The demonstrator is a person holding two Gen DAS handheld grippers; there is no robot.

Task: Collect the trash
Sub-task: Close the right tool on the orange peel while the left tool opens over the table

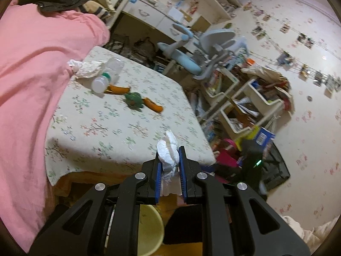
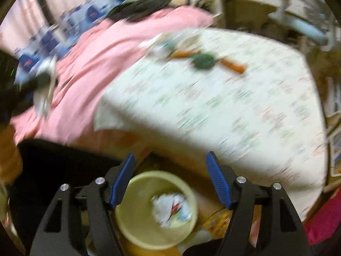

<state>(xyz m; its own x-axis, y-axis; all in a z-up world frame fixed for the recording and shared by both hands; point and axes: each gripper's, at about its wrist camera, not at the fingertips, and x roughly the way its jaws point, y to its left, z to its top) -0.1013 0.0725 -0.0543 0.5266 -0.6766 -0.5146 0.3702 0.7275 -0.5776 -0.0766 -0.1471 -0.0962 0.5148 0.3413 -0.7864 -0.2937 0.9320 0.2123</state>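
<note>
My left gripper (image 1: 169, 160) is shut on a crumpled white tissue (image 1: 168, 149), held above the near edge of the floral-cloth table (image 1: 119, 132). A pale yellow bin (image 1: 149, 228) shows below it. On the table's far side lie more crumpled tissue (image 1: 88, 69), a clear plastic bottle (image 1: 108, 73), orange peels (image 1: 118, 89) and a green scrap (image 1: 134, 100). My right gripper (image 2: 170, 181) is open and empty over the yellow bin (image 2: 155, 211), which holds crumpled paper (image 2: 170, 209). The right wrist view is blurred.
A pink blanket (image 1: 32, 85) covers the bed left of the table. A blue-grey chair (image 1: 204, 49), a desk with drawers (image 1: 149, 15) and white bins of books (image 1: 245, 102) crowd the floor to the right. A black mesh basket (image 1: 275, 166) sits beyond the table corner.
</note>
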